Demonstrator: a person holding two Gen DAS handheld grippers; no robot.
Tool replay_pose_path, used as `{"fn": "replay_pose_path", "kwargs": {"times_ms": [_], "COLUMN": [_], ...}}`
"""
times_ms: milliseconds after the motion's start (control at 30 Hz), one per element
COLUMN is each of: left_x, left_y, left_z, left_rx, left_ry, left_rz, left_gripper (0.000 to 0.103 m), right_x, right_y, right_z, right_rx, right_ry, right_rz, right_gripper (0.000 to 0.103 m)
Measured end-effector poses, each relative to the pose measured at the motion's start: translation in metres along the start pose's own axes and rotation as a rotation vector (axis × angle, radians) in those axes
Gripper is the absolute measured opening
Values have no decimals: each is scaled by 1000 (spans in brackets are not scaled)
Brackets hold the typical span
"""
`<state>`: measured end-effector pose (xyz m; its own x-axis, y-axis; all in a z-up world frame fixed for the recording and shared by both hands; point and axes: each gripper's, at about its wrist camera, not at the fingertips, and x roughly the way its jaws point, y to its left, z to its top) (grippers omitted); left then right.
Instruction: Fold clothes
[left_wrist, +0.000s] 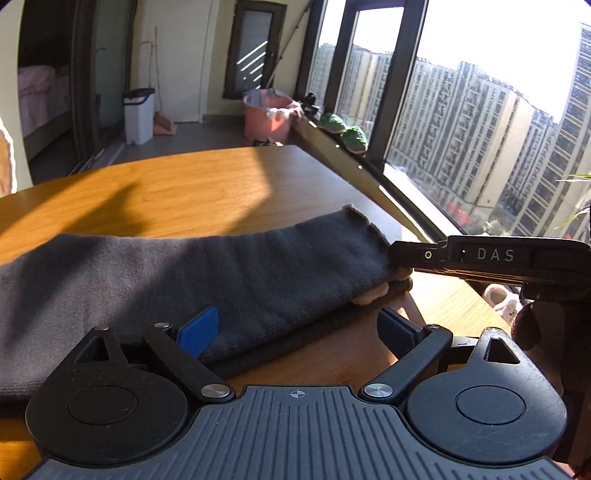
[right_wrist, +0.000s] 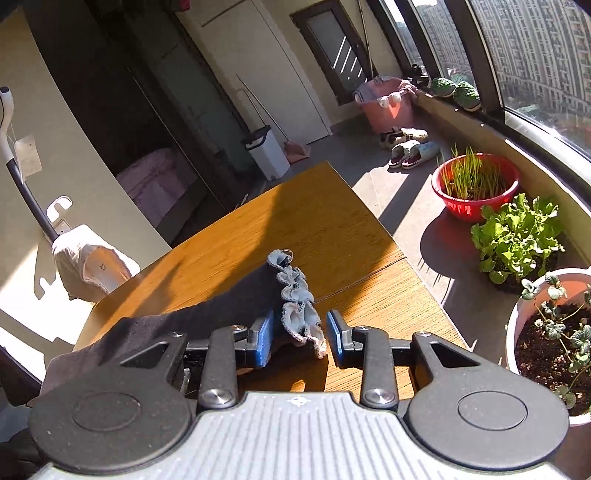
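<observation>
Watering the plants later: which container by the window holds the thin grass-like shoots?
The red basin, farthest along the floor, holds upright thin shoots. The leafy green plant and the white pot have broad leaves.

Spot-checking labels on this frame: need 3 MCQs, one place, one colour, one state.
1. Where does the dark grey knit garment lie?
A. on the wooden table
B. in the pink tub
C. on the floor

2. What colour is the basin holding the grass-like plant?
A. white
B. red
C. blue

3. How does the left gripper stand?
A. shut on the garment
B. open, the garment's folded edge between its pads
C. shut on nothing

Key: 1 A, the garment is spread over the tabletop. 2 B, its rim and wall are red. 3 B, the blue pads stand wide apart either side of the cloth.
</observation>
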<state>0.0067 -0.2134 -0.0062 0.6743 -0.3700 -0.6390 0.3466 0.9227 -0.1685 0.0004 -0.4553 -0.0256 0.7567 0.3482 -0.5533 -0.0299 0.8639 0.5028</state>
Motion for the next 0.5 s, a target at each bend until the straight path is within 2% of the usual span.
{"fn": "replay_pose_path", "kwargs": {"times_ms": [100, 167, 233, 300, 400, 500], "left_x": [0, -2, -5, -10, -25, -31], "left_y": [2, 4, 9, 18, 39, 54], "left_z": [1, 1, 1, 4, 14, 30], "left_rx": [-12, -20, -41, -78, -145, -195], "left_ry": [-3, -2, -5, -18, -59, -70], "left_rz": [-9, -17, -22, -21, -22, -46], "left_gripper": [97, 98, 98, 97, 95, 82], "right_x": [7, 13, 17, 15, 7, 7], "right_y": [-3, 4, 14, 30, 66, 102], "right_z": [-4, -4, -4, -3, -9, -25], "right_rx": [52, 33, -19, -112, -333, -555], "right_ry": [-9, 2, -7, -36, -94, -104], "right_rz": [26, 42, 57, 36, 5, -17], "right_gripper": [34, 33, 14, 13, 13, 13]}}
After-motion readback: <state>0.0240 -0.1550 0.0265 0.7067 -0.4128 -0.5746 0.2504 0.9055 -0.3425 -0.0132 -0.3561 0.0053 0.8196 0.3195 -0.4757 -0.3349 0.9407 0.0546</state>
